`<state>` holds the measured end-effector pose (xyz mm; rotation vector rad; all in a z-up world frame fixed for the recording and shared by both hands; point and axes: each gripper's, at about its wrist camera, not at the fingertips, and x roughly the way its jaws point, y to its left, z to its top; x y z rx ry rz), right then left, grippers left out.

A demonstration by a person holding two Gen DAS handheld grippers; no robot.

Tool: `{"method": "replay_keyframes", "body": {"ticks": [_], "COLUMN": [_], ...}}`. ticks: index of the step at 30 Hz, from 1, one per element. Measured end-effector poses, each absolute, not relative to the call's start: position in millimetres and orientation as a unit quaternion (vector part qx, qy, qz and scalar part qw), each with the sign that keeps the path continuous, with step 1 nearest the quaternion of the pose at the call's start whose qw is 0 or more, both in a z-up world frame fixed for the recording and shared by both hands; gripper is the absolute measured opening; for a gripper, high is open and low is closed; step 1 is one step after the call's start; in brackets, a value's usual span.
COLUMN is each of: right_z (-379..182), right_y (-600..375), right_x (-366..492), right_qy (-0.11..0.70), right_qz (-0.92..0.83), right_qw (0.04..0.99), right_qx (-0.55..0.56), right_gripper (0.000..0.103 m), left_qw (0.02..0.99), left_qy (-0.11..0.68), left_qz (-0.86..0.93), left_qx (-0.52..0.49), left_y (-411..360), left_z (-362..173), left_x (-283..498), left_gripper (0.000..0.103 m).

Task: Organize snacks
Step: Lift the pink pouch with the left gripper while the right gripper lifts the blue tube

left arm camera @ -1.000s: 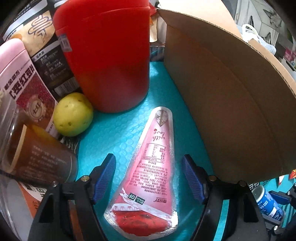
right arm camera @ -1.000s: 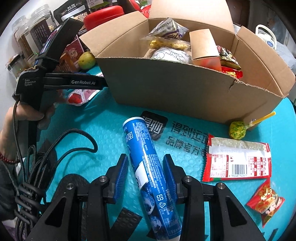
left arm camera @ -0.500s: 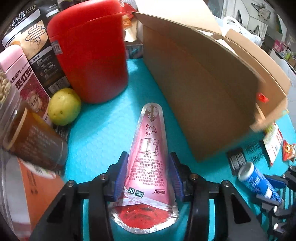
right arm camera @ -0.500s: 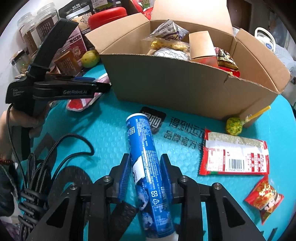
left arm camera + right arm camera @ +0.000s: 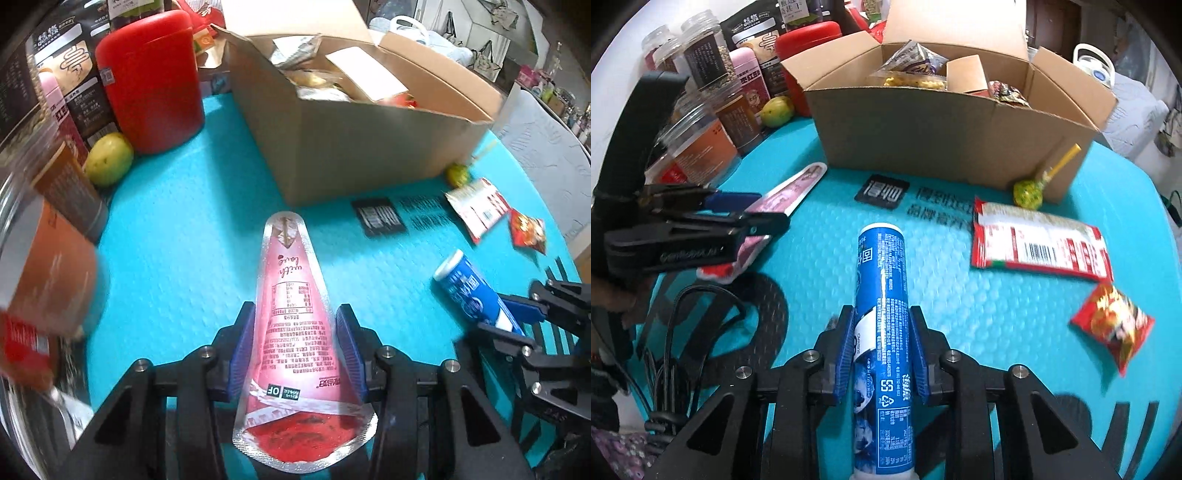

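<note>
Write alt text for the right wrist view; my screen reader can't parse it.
The right gripper clamps its jaws on a blue tube above a teal mat. Ahead stands an open cardboard box of snacks, with a lollipop and two red packets nearby. At left, the left gripper holds a pink pouch.

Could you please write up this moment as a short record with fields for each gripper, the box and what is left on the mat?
left gripper: shut on the pink pouch, its jaws having just closed
right gripper: shut on the blue tube
cardboard box: open, already holding several snacks
loose on the teal mat: green lollipop, red-and-white packet, small red packet
beside the box: red canister, yellow-green fruit, jars
</note>
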<state>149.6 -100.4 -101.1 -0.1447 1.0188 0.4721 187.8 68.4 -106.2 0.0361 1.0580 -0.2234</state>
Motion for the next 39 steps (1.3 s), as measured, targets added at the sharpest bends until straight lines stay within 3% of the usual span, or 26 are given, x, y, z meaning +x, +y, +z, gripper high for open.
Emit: {"method": "replay_keyframes", "body": {"ticks": [8,17,26,28,29,33,34,39], "right_z": [-99,-103,-104,-104,-104,-103,-103,-101], "right_y": [-103,-99,-95,-94,-95,-94,-93,-96], "right_x": [126,126,123,123,123,123,122,122], "right_qy": [0.483,0.485,0.478,0.476,0.475,0.468,0.462,0.458], "right_qz": [0.222,0.217,0.22,0.22,0.221,0.214,0.203,0.202], "right_qw": [0.844,0.843,0.846,0.847,0.847,0.853,0.858,0.861], "right_qx": [-0.079,-0.077,-0.084,-0.086,-0.084,-0.084,-0.097,-0.091], "right_gripper": [0.028,0.029,0.041,0.043,0.044,0.042,0.03,0.028], "left_qw": [0.855,0.861,0.868,0.87,0.873,0.878,0.878,0.877], "left_qy": [0.505,0.496,0.485,0.48,0.475,0.466,0.465,0.466], "left_qz": [-0.118,-0.105,-0.1,-0.103,-0.105,-0.105,-0.105,-0.11], "left_qx": [0.02,0.043,0.041,0.042,0.04,0.035,0.035,0.03], "left_y": [54,42,40,40,40,40,39,40], "left_z": [-108,-110,-113,-113,-112,-111,-110,-109], "left_x": [159,138,134,131,130,126,125,124], "left_gripper": [0.044,0.06,0.064,0.059,0.048,0.036,0.035,0.033]}}
